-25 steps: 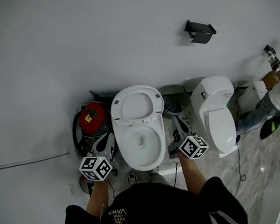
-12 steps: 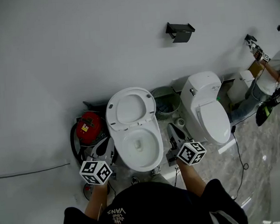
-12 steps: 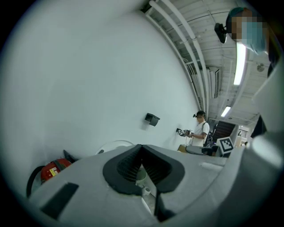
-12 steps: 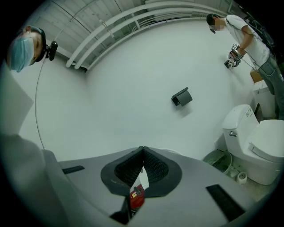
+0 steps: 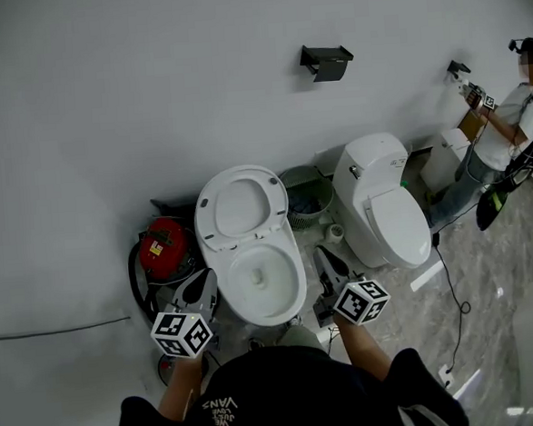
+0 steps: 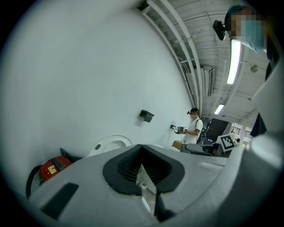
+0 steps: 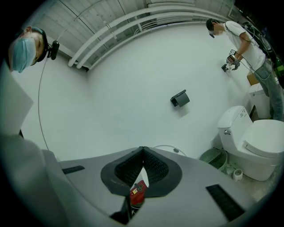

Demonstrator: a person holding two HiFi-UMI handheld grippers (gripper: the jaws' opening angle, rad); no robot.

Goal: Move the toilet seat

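Observation:
A white toilet stands against the wall in the head view, its seat and lid [image 5: 241, 207] raised above the open bowl [image 5: 264, 276]. My left gripper [image 5: 202, 289] is shut and empty, just left of the bowl. Just right of the bowl, my right gripper [image 5: 323, 256] is also shut and empty. Neither touches the toilet. In the left gripper view the shut gripper [image 6: 142, 147] points past the raised lid [image 6: 111, 142]. The right gripper view has its closed gripper [image 7: 143, 150] in front of the lid's rim [image 7: 171, 149].
A second white toilet [image 5: 385, 213] with its lid down stands to the right, a green basket [image 5: 306, 196] between the two. A red canister [image 5: 164, 248] with a black hose sits left of the bowl. A black bracket [image 5: 326, 60] hangs on the wall. A person [image 5: 507, 136] works at far right.
The head view has swung right, so the toilets sit further left and the person at the right shows more. Both grippers have slid a little lower in the view, still shut beside the bowl.

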